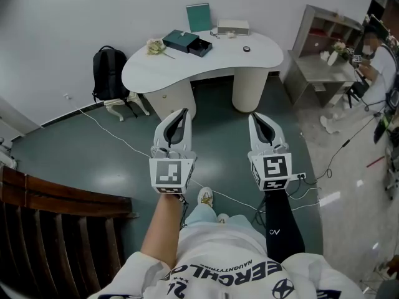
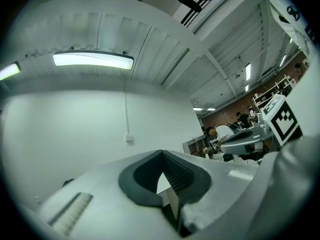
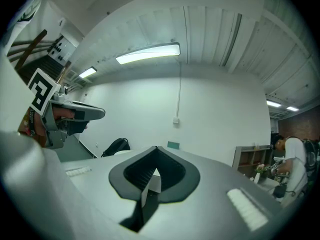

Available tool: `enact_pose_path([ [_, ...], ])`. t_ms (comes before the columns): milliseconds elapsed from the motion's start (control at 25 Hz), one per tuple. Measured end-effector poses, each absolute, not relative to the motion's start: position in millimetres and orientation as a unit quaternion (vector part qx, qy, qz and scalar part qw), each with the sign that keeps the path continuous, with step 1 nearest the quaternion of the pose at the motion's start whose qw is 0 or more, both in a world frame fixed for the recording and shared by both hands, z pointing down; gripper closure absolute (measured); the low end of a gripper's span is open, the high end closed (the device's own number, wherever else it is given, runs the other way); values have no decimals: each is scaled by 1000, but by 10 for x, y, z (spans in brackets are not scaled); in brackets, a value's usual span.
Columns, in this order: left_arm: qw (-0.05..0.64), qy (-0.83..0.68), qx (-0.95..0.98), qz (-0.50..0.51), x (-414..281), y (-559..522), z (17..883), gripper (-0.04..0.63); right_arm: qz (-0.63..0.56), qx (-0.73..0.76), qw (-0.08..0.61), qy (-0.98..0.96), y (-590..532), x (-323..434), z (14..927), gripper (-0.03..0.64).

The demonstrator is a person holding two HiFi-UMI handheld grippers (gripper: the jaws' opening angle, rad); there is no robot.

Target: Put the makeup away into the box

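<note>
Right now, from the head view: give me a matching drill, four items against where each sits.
Items:
1. black backpack
2. teal box
3. white box
4. grey shelf unit

Places:
A. back edge of the table
B. floor, left of the table
C. floor, right of the table
D. tabletop, beside the flowers

Pairs: 1-B, 2-D, 3-A, 4-C.

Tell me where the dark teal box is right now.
In the head view, the dark teal box sits left of centre on the white table, between a flower sprig and a smaller dark tray.
</note>
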State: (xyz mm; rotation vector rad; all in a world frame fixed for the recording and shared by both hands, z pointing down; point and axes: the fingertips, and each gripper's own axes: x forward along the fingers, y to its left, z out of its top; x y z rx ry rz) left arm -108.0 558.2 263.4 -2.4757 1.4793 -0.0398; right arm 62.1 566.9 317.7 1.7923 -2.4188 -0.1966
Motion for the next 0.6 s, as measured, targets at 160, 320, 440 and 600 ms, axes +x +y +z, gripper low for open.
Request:
enact_pose_path([
  [160, 139, 500, -854, -14, -1084, 5367, 2702, 595, -56, 595, 69, -799, 5462, 596, 3293, 586],
  [320, 131, 494, -860, -6, -1075, 4947, 2759, 595, -59, 602, 54, -794, 5110, 594, 3322, 584],
  [440, 126, 487, -865, -3, -1036, 4548, 2810, 595, -63, 605, 35, -793, 4784, 619, 3278, 423],
  [600, 127, 474, -872, 0, -981, 3991, 2770, 595, -65, 613, 35, -787, 4290, 647, 3231, 425],
])
